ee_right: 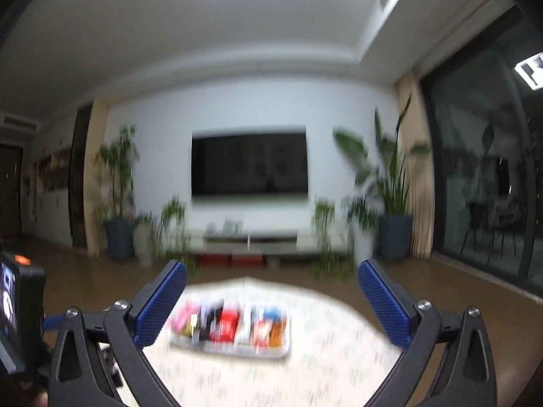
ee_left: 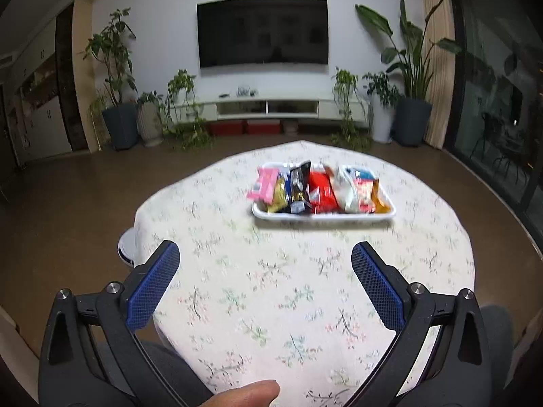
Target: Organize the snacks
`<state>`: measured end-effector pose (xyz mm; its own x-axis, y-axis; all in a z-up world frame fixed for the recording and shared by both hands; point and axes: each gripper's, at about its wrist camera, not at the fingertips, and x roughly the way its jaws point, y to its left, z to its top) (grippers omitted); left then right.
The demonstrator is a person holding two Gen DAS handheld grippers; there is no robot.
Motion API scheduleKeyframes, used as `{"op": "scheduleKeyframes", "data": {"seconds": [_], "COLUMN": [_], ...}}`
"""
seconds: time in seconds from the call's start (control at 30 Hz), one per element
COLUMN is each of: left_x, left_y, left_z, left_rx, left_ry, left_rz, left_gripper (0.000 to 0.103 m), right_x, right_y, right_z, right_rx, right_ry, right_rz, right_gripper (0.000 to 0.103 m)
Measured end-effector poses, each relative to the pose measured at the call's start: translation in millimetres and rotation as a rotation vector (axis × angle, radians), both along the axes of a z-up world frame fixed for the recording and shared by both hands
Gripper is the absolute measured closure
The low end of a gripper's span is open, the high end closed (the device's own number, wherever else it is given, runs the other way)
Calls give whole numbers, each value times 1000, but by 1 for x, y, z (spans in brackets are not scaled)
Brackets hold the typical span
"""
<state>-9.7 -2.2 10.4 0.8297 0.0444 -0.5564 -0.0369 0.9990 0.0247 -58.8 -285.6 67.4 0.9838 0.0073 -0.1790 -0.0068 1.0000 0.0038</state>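
The snack packets [ee_left: 322,190] lie packed side by side in a white rectangular tray [ee_left: 271,215]. From the tray's left end to its right: a pink packet [ee_left: 262,186], a gold and black one [ee_left: 297,186], a red one [ee_left: 320,190], a white one [ee_left: 348,188], then a red-and-white packet with an orange one at the right end. The pink packet overhangs the tray's left rim. All stand or lean inside the tray; none lies loose on the cloth.

The tray sits on a table under a floral tablecloth [ee_left: 271,288], toward the far edge of the tabletop and somewhat right of its middle.

The left wrist view is sharp enough to separate the packets and shows a fingertip [ee_left: 251,395] at the bottom edge. The right wrist view is motion-blurred; the tray [ee_right: 234,349] and packets [ee_right: 230,324] read only as colour patches. It alone shows the ceiling light and a dark device with a lit screen [ee_right: 13,308] at the left edge.

Left gripper [ee_left: 264,264]: jaws wide apart, nothing between the blue pads, over bare cloth on the near half of the tabletop. The tray lies well beyond its tips. Right gripper [ee_right: 271,285]: jaws likewise fully spread and empty, with the tray visible below and between them, not touched.
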Motion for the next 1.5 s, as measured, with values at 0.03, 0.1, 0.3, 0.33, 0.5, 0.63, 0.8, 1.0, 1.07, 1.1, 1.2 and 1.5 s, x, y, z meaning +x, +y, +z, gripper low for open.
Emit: {"op": "scheduleKeyframes", "data": {"seconds": [0.03, 0.1, 0.3, 0.33, 0.5, 0.63, 0.8, 1.0, 1.07, 1.1, 1.2, 1.5], "left_x": [0, 3, 19, 23, 38, 43, 45, 47, 47, 46, 46, 44], "left_y": [-1, -3, 2, 4, 9, 12, 16, 19, 19, 18, 17, 16], "left_z": [-3, -8, -24, -26, -41, -48, -55, -58, -58, -58, -58, -58], "left_rx": [2, -2, -32, -34, -34, -39, -58, -67, -67, -67, -67, -64], "left_ry": [9, 37, 94, 105, 143, 158, 185, 193, 195, 194, 195, 198], "left_rz": [0, 0, 15, 18, 39, 42, 35, 33, 30, 29, 21, 20], "left_gripper": [0, 0, 0, 0, 0, 0, 0, 0, 0, 0, 0, 0], "right_x": [3, 9, 30, 33, 37, 38, 42, 45, 44, 44, 44, 43], "right_y": [-2, -4, -12, -13, -8, -2, 4, 8, 9, 10, 11, 12], "right_z": [-6, -14, -38, -43, -62, -74, -82, -88, -89, -89, -89, -91], "right_rx": [13, 20, 35, 36, 32, 23, 10, 4, 1, 1, -3, -4], "right_ry": [44, 103, 265, 288, 359, 393, 422, 443, 446, 447, 455, 474], "right_rz": [1, -19, -61, -64, -66, -54, -44, -42, -40, -40, -37, -31], "right_gripper": [0, 0, 0, 0, 0, 0, 0, 0, 0, 0, 0, 0]}}
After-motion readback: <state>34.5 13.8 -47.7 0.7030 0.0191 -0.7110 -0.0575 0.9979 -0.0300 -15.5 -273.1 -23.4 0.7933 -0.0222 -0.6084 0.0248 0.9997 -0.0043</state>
